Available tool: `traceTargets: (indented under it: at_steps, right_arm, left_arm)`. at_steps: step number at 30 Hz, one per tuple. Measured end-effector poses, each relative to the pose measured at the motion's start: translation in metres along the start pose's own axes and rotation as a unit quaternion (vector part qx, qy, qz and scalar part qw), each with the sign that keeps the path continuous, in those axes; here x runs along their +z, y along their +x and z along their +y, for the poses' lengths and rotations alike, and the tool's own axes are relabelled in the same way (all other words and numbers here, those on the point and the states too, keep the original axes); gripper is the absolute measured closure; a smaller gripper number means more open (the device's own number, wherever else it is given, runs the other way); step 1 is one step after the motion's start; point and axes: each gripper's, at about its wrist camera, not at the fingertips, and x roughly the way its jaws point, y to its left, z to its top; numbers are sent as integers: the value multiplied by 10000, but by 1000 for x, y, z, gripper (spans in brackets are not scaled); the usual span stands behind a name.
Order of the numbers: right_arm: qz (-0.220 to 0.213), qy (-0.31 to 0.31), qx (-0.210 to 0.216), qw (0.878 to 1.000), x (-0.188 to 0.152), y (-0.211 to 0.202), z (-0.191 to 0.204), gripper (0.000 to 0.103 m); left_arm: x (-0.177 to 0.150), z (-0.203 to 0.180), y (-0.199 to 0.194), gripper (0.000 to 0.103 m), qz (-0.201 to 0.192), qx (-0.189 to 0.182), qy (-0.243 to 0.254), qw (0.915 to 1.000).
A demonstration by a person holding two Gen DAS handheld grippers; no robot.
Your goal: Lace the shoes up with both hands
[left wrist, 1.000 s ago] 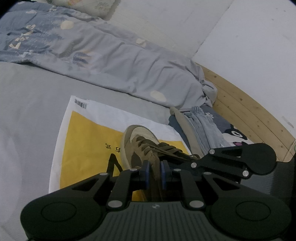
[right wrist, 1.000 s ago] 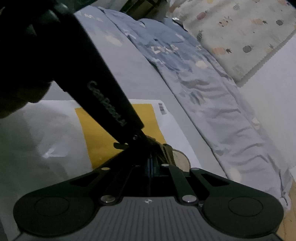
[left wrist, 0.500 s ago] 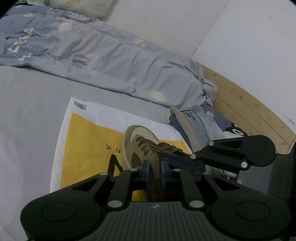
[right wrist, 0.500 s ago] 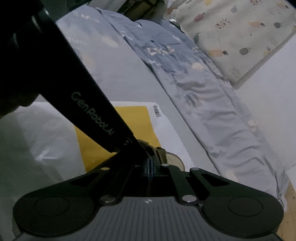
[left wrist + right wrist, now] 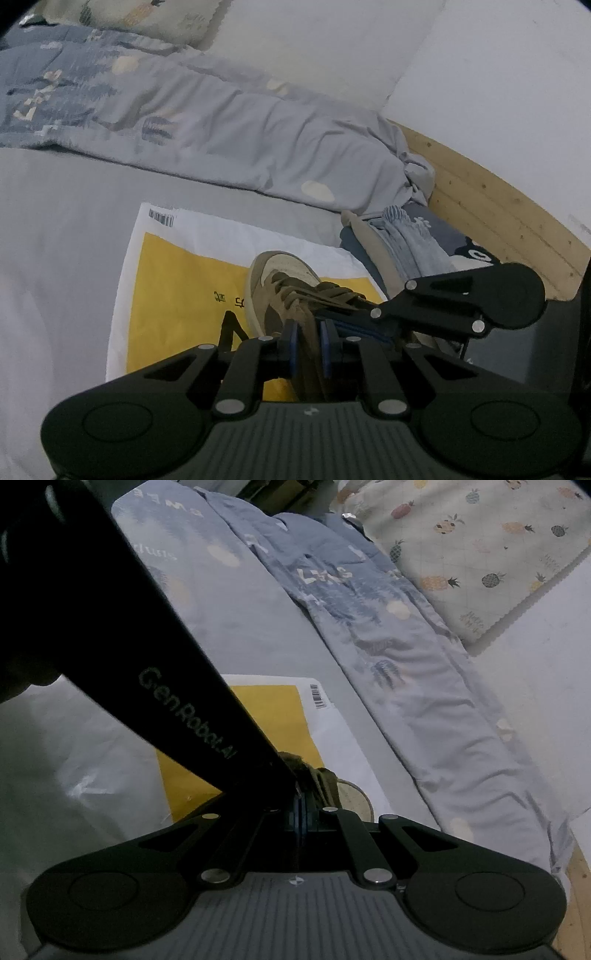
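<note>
Since a second ago, both tools are lifting slightly, and the right tool (image 5: 354, 325) is sliding in closer beside the left. Sitting on a yellow-and-white bag (image 5: 177, 280) on the bed (image 5: 55, 206), toe pointing away, the shoe (image 5: 284, 291) is staying put, probably so the bag is keeping the sheet clean. Clamping narrowly on a brown strip, likely the lace, the left tool (image 5: 306, 345) is holding it taut. In its own view the right tool (image 5: 301, 818) is looking pressed nearly together, though what it is gripping is hidden.
</note>
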Motion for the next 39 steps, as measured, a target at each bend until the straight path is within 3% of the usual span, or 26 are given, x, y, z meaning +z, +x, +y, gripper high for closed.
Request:
traceTargets:
  at_steps: [23,39]
  right_arm:
    - [26,257,35,9997,-4,-13,-2,102]
    - [114,176,59,9998,-6,-20,-5,102]
  left_arm:
    - [2,10,-9,97,-118,-243,-303,9992]
    - [2,9,-8,98,-101,-218,-266,9994]
